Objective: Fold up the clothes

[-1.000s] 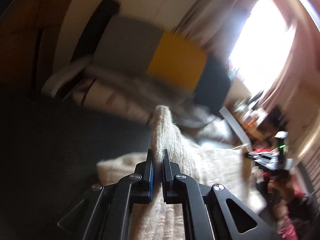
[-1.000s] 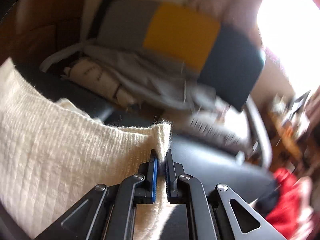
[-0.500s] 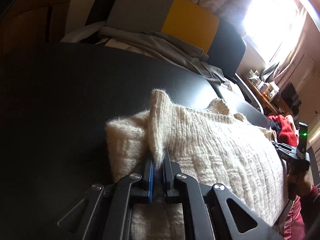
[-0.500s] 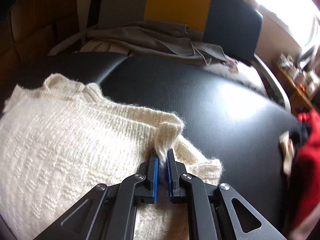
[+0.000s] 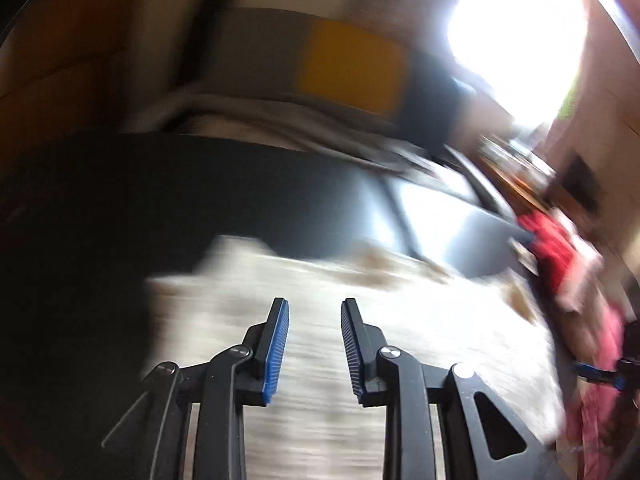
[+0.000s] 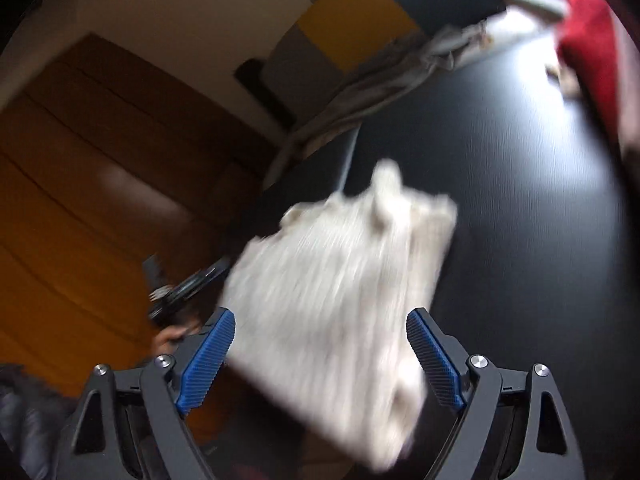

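A cream knitted sweater (image 5: 360, 312) lies folded on the black table (image 5: 200, 200); the frames are motion-blurred. My left gripper (image 5: 314, 308) is open and empty, just above the sweater's near part. In the right wrist view the sweater (image 6: 340, 292) is a folded rectangle on the black table (image 6: 520, 200). My right gripper (image 6: 320, 320) is wide open and empty above the sweater's near edge. The left gripper (image 6: 180, 292) shows dimly at the sweater's left side.
A grey, yellow and dark chair back (image 5: 340, 68) with grey clothes (image 5: 280, 116) draped on it stands behind the table. A red garment (image 5: 552, 244) lies at the right edge, also in the right wrist view (image 6: 588, 28). Brown wooden panels (image 6: 100, 200) are at left.
Both grippers have let go of the sweater and opened. The sweater now lies folded on the table. Both cameras have swung, the right one turning left.
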